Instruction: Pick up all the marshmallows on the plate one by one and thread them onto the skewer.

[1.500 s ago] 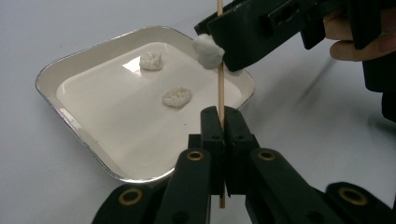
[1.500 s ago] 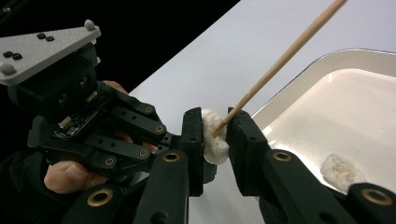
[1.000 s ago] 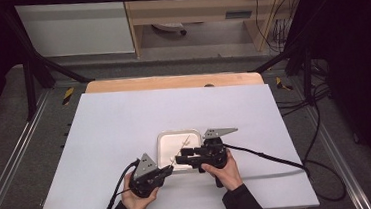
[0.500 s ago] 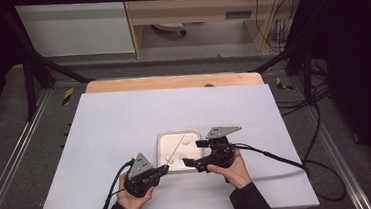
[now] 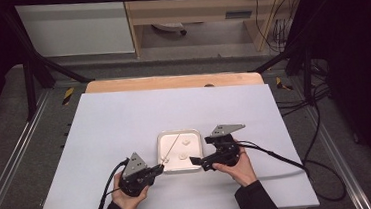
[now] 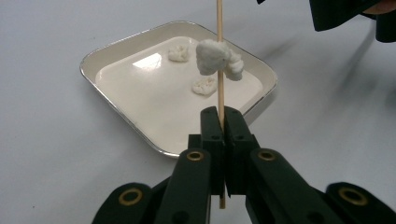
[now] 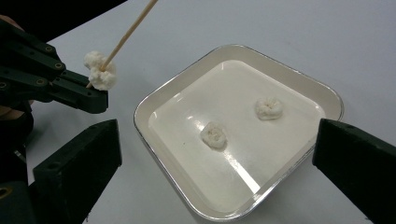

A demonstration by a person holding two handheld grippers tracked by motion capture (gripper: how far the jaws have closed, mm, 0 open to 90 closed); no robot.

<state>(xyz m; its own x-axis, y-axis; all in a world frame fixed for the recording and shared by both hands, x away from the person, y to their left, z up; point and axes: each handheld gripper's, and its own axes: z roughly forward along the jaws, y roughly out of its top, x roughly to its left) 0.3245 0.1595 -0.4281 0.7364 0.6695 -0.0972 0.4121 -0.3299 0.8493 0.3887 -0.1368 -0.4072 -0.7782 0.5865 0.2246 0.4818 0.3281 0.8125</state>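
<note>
So the left gripper is pinching a thin wooden skewer near its lower end, jaws pressed tight on it, and there's one white puffy piece already threaded on, sitting a bit above the jaws. In the high view the skewer leans up and over the tray, with the left gripper just off the tray's near left corner. The right gripper has its jaws spread wide with nothing between them, hovering at the near right edge of the tray and looking down into it. Two more white pieces are lying loose on the tray floor: one nearer the middle, the other further toward the back.

My guess is the idea is to get those pieces onto the skewer too. What could go wrong: they look soft, so a hard squeeze from the right gripper might crush or tear one. The skewer is only held at one end, so pushing a piece on off-axis could flex it, twist it in the jaws, or knock the threaded piece loose. The tray is light-looking and sits free on the tabletop, so a nudge on the rim could slide it.
</note>
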